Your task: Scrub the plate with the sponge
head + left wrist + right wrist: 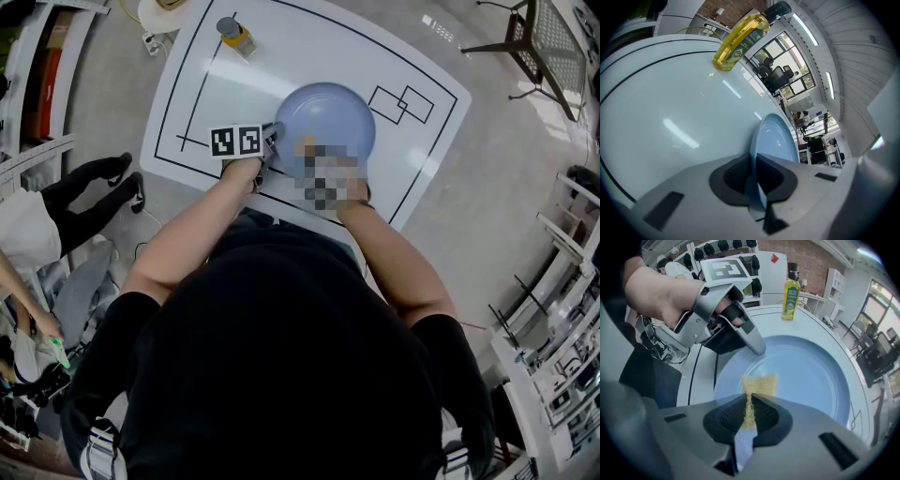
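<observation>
A light blue plate (330, 114) lies on the white table (281, 56). My left gripper (273, 137), with its marker cube (236, 141), is at the plate's left rim. In the left gripper view the jaws are shut on that rim (753, 180), and the plate (777, 140) shows edge-on. My right gripper (749, 401) is shut on a thin yellow sponge (760, 384), which rests on the near left part of the plate (811, 376). That view also shows the left gripper (757, 347) on the rim. In the head view a mosaic patch hides most of the right gripper; the sponge (306, 145) shows beside it.
A bottle of yellow liquid (236, 36) stands at the table's far left corner, also in the gripper views (740, 40) (790, 298). Black lines and rectangles (403, 103) mark the tabletop. A chair (544, 42) stands beyond the table; shelves line both sides.
</observation>
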Available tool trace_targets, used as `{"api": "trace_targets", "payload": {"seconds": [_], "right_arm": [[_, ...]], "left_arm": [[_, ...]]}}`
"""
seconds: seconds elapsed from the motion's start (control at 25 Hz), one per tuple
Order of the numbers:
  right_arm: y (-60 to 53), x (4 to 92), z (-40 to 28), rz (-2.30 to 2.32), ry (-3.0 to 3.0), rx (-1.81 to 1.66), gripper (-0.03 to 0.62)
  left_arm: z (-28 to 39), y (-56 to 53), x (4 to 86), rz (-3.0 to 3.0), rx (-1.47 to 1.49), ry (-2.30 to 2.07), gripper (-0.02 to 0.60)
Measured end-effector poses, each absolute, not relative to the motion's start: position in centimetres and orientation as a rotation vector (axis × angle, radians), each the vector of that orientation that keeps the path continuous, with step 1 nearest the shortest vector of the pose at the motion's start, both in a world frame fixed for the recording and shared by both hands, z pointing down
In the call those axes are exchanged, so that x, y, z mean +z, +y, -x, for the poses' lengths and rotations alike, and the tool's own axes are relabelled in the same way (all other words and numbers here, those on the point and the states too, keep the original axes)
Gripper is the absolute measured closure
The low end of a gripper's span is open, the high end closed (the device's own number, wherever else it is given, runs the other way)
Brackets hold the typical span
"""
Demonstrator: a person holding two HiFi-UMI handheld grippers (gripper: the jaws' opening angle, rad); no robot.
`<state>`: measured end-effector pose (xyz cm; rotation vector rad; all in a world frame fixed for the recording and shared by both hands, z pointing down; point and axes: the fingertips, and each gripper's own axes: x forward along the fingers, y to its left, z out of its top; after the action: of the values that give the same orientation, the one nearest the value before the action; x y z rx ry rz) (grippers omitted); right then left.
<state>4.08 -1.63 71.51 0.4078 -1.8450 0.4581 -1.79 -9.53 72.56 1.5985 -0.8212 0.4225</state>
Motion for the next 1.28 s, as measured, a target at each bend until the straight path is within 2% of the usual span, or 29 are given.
{"api": "trace_targets", "payload": {"seconds": [0.48, 0.96, 1.28], "right_arm": [[-1.9, 72.1, -3.5, -0.379, -1.845, 0.477, 0.566], [-7.6, 72.1, -2.2, -0.406, -1.868, 0.461, 0.566], [-11.2, 72.3, -4.2, -0.495, -1.850, 0.485, 0.566]], "left_arm": [[1.7, -9.6, 72.6, -1.639, 0.465, -0.791, 0.555], [1.5, -9.6, 72.7, -1.648, 0.488, -0.763, 0.555], [1.6, -9.7, 72.9, -1.630, 0.460, -0.755, 0.555]]}}
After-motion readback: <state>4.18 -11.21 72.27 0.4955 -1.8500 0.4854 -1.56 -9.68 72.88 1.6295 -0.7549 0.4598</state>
